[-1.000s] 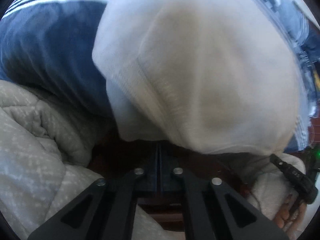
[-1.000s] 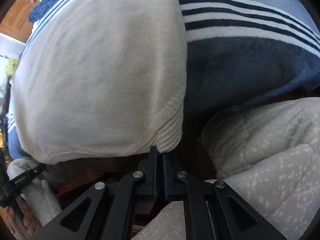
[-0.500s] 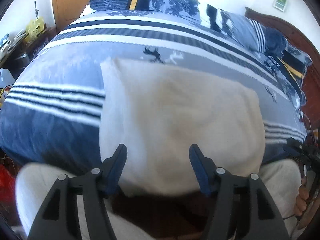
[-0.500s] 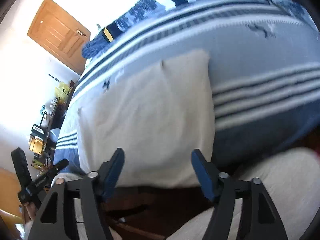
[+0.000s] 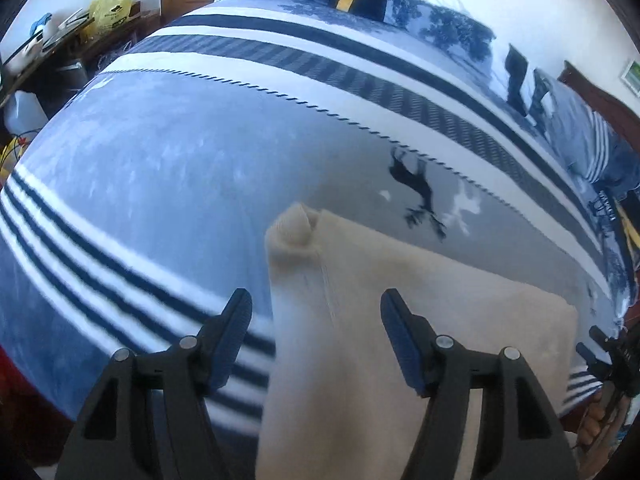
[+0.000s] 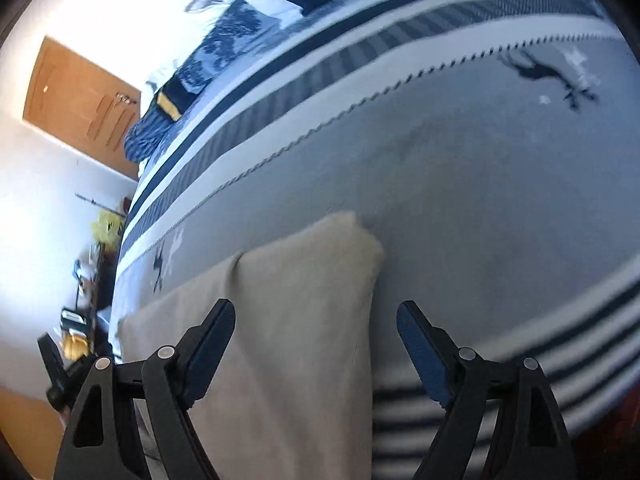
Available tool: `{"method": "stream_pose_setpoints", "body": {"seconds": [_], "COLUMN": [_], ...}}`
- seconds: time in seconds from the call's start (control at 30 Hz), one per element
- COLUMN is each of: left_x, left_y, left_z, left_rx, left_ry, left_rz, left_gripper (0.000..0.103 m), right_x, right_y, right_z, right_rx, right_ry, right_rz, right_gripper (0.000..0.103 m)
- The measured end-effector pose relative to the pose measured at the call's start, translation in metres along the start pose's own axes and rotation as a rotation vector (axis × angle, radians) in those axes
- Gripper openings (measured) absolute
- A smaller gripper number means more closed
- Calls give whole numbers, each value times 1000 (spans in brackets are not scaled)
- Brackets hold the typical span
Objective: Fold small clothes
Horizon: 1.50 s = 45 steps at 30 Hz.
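Left gripper [image 5: 316, 304]: two black angular arms of moulded plastic, each with a triangular cut-out near its base and two round silver screw heads on top; fingers [image 5: 402, 340] faced with dark blue ribbed pads. Right gripper [image 6: 314, 316]: same build, black arms, triangular cut-outs, paired silver screws, blue ribbed pads on the fingers [image 6: 420, 344]. In the left wrist view the other gripper's black body appears at the far right edge, small and blurred, with part of a hand [image 5: 596, 420] beneath it (no sleeve or clothing can be made out).
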<state>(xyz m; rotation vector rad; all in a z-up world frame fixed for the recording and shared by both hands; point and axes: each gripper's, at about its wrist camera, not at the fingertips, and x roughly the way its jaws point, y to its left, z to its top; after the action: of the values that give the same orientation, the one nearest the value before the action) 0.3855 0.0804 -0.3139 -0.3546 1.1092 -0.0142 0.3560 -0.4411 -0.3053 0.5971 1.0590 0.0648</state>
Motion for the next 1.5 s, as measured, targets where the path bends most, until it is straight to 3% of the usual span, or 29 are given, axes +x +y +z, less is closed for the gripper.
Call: {"method": "stream_pose_setpoints", "body": {"seconds": [0.13, 0.2, 0.27, 0.33, 0.43, 0.5, 0.53, 0.57, 0.6, 0.67, 0.77, 0.87, 0.9, 0.97, 1.0, 1.03, 1.07, 1.1, 1.2, 1.3, 1.37, 1.43, 1.5], "left_x": [34, 51, 58, 63, 62, 61, 60, 58, 55, 40, 19, 42, 49, 46, 37, 32, 26, 24, 31, 46, 47, 53, 60], "left_y": [5, 10, 15, 24, 24, 18, 18, 20, 23, 37, 53, 52, 48, 40, 34, 32, 31, 30, 27, 24, 19, 7, -5], "left_z": [21, 26, 24, 15, 10, 14, 15, 16, 18, 22, 23, 13, 12, 11, 12, 13, 14, 15, 16, 9, 8, 13, 18], "left_rx": [-29, -68, -99, -153, -161, -132, -138, -159, -182, -237, -279, -281, -265, -222, -196, -185, -175, -168, -139, -143, -123, -86, -54], "left_ry": [30, 55, 58, 28, 4, 17, 26, 49, 60, 53, 13, 88, 117, 90, 54, 34, 15, 8, 40, 90, 83, 92, 108], "left_rz": [-1, -42, -92, -151, -161, -159, -159, -179, -200, -268, -292, -248, -232, -172, -149, -150, -151, -134, -103, -140, -138, -146, -140], "left_gripper": [66, 58, 37, 35, 34, 24, 19, 13, 12, 9, 8, 9, 10, 22, 26, 35, 46, 50, 52, 53, 61, 61, 49], "right_x": [29, 41, 43, 46, 49, 52, 52, 54, 55, 44, 11, 14, 23, 26, 20, 16, 10, 6, 8, 22, 31, 49, 60], "right_y": [-9, -18, -25, -29, -21, -12, -8, -5, -6, -4, -4, -25, -29, -30, -29, -32, -36, -39, -47, -41, -33, -24, -7], "right_z": [18, 23, 24, 25, 24, 22, 21, 20, 19, 20, 17, 14, 14, 15, 15, 15, 13, 11, 6, 7, 8, 9, 12], "right_rx": [28, 67, 93, 106, 56, -1, -23, -33, -20, -24, -17, 45, 46, 52, 56, 69, 95, 113, 139, 121, 104, 78, -14], "right_ry": [26, 40, 28, 37, 40, 38, 34, 41, 53, 1, -111, -82, -42, -30, -46, -59, -71, -82, -55, -13, 8, 55, 67], "right_rz": [0, 14, 38, 77, 69, 25, 7, 4, 33, 14, -18, -46, -56, -44, -24, -8, 13, 30, 64, 87, 127, 152, 78], "right_gripper": [79, 69, 62, 54, 55, 53, 48, 19, 12, 11, 7, 6, 6, 9, 15, 24, 56, 83, 85, 84, 83, 80, 75]}}
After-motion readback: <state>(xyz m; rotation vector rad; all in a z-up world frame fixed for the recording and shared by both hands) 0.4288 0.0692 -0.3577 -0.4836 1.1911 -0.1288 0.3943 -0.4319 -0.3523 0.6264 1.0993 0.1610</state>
